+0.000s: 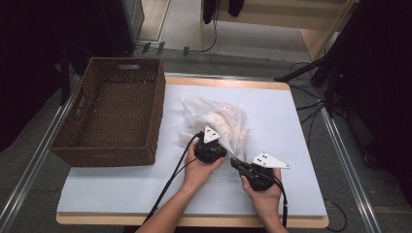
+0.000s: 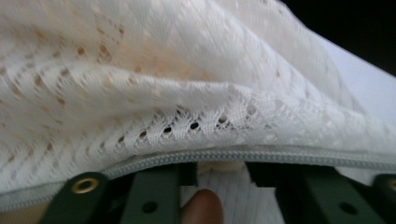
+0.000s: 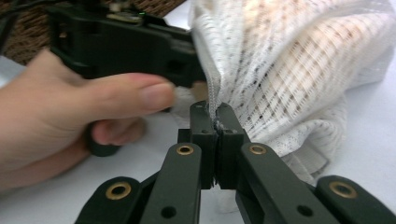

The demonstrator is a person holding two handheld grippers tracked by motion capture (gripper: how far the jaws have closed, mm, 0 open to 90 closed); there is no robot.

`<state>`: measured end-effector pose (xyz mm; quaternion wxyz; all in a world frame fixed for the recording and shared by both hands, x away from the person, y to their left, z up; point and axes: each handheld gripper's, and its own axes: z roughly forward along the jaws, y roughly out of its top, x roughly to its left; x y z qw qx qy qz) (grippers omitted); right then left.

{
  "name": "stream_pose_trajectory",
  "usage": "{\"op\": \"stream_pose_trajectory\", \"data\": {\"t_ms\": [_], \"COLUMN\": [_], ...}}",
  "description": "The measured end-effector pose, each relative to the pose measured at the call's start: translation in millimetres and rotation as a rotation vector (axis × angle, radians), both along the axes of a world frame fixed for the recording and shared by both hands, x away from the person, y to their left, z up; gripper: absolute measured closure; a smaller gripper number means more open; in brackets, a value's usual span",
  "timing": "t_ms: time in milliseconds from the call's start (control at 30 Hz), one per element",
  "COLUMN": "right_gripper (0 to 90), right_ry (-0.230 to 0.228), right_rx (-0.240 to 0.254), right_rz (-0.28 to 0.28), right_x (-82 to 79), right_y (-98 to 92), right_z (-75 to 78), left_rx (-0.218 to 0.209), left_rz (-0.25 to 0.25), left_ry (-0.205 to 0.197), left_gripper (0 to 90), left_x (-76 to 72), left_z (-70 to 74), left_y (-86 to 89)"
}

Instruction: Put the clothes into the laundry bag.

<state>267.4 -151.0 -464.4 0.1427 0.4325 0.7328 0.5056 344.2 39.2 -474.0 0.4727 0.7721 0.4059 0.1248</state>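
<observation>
A white mesh bag (image 1: 221,121) with pale contents lies on the white table (image 1: 286,145). In the right gripper view my right gripper (image 3: 215,121) is shut on the bag's grey zipper (image 3: 214,88) at its near edge; in the high view my right gripper (image 1: 233,161) reaches the bag from the lower right. My left gripper (image 1: 223,141) is against the bag's near left side. In its own view my left gripper (image 2: 218,171) has its jaws apart just under the zipper (image 2: 280,155), a small cream piece between them with no pad pressing on it. The mesh bag (image 2: 187,70) bulges above.
A dark wicker basket (image 1: 158,111) stands at the table's left, close beside the bag. Cables trail from both grippers toward the front edge. Beyond the table's far edge are floor cables and dark stands. A fingertip (image 2: 201,205) shows below the left jaws.
</observation>
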Motion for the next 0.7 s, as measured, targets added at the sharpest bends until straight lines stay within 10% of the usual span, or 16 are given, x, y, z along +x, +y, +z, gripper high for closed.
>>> {"op": "stream_pose_trajectory", "data": {"t_ms": [367,700], "right_gripper": [89.2,89.2], "right_ry": [0.003,-0.013], "right_rx": [0.012,0.015], "right_rz": [-0.022,-0.012], "right_x": [3.6,1.0], "right_y": [-4.2,-1.0], "right_z": [1.4,3.1], "left_rx": [0.049,0.077], "left_rz": [-0.058,-0.045], "left_ry": [0.065,0.059], "left_gripper": [45.6,88.7], "left_x": [-20.9,-12.8], "left_z": [3.6,2.6], "left_y": [30.6,5.4]}}
